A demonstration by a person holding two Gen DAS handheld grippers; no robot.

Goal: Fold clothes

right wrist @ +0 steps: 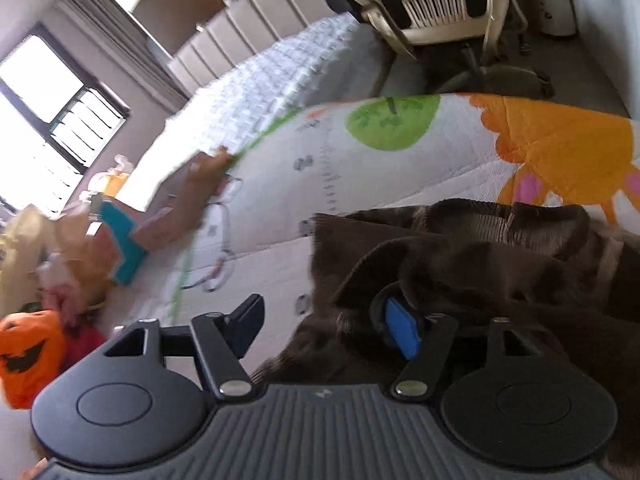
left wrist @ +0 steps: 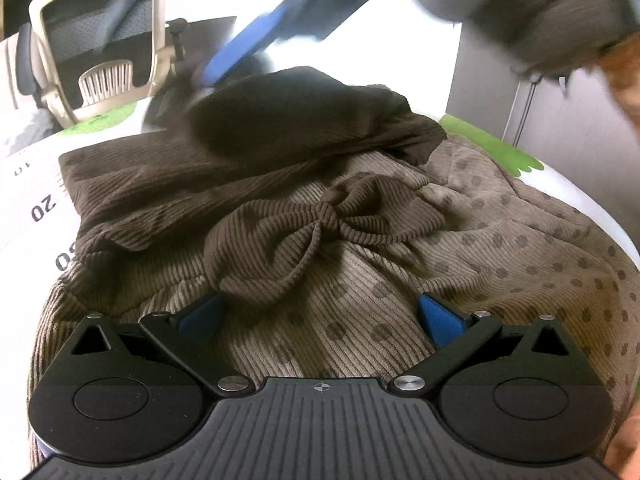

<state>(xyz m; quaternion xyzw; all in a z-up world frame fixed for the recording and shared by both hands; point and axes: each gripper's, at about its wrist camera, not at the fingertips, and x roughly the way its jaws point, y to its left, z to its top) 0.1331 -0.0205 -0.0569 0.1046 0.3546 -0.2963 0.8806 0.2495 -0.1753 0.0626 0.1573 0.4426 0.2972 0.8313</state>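
A brown corduroy garment (left wrist: 360,280) with a polka-dot skirt and a bow (left wrist: 320,224) lies on a white printed mat (left wrist: 36,184). My left gripper (left wrist: 320,316) hovers open just above the dotted skirt, its blue pads spread wide with nothing between them. The dark brown upper part (left wrist: 288,120) is folded over at the far end. My right gripper (right wrist: 324,328) is open beside that dark brown fabric (right wrist: 500,280); its right blue pad (right wrist: 400,332) touches the cloth's edge. The right gripper also shows blurred in the left wrist view (left wrist: 240,48).
The mat (right wrist: 400,168) has green and orange prints. A beige office chair (left wrist: 100,48) stands beyond it, also in the right wrist view (right wrist: 440,12). A bed (right wrist: 280,80), toys and an orange pumpkin bag (right wrist: 28,356) lie to the left.
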